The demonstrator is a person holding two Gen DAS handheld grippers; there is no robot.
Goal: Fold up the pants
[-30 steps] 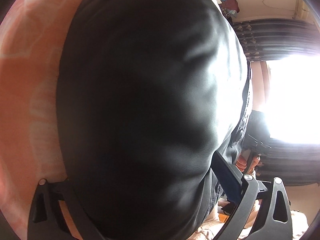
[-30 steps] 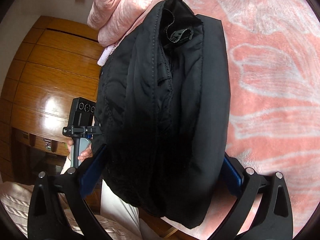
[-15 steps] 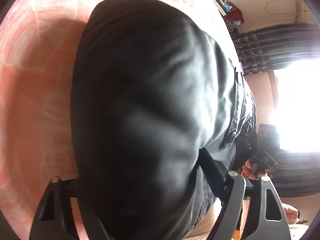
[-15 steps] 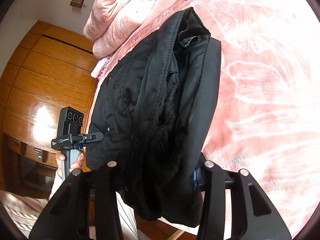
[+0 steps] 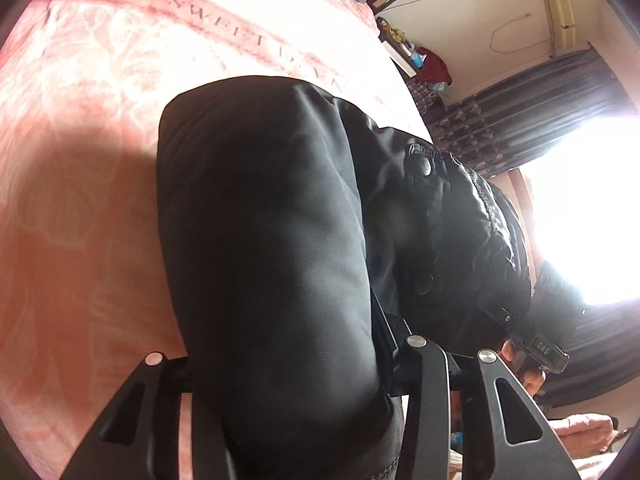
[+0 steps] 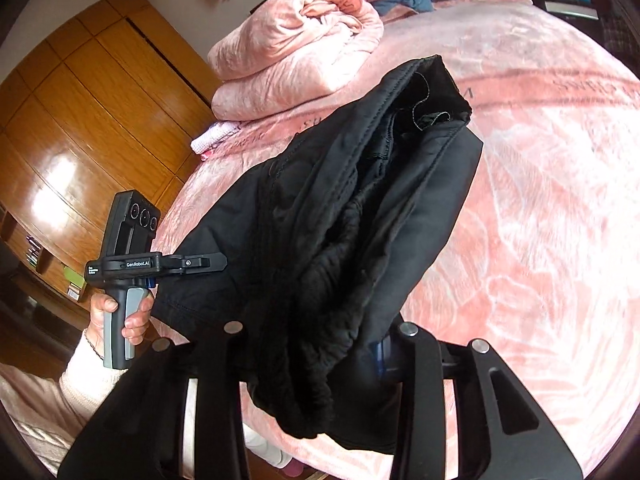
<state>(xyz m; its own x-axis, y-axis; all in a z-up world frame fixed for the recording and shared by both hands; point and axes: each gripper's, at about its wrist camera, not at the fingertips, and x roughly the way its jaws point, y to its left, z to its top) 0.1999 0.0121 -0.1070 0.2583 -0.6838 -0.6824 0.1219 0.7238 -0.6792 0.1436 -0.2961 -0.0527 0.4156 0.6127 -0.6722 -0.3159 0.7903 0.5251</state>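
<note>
Both hand-held grippers, left (image 5: 280, 400) and right (image 6: 316, 360), now closing on lifted pants (image 6: 352, 216); your bulky, soft cloth sags—grip near thick seams.

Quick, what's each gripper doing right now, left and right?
Left gripper: jaws closing on the black pants, fabric bunched between them.
Right gripper: jaws closing on the same pants, a thick fold held between them.

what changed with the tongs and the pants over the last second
Both tongs went from wide open around the black pants to closing on them: the left tongs and right tongs now pinch the folded bundle, jaws closing further, and lift it, so more of the pink bedspread shows. The rolled pink blanket stayed put.
</note>
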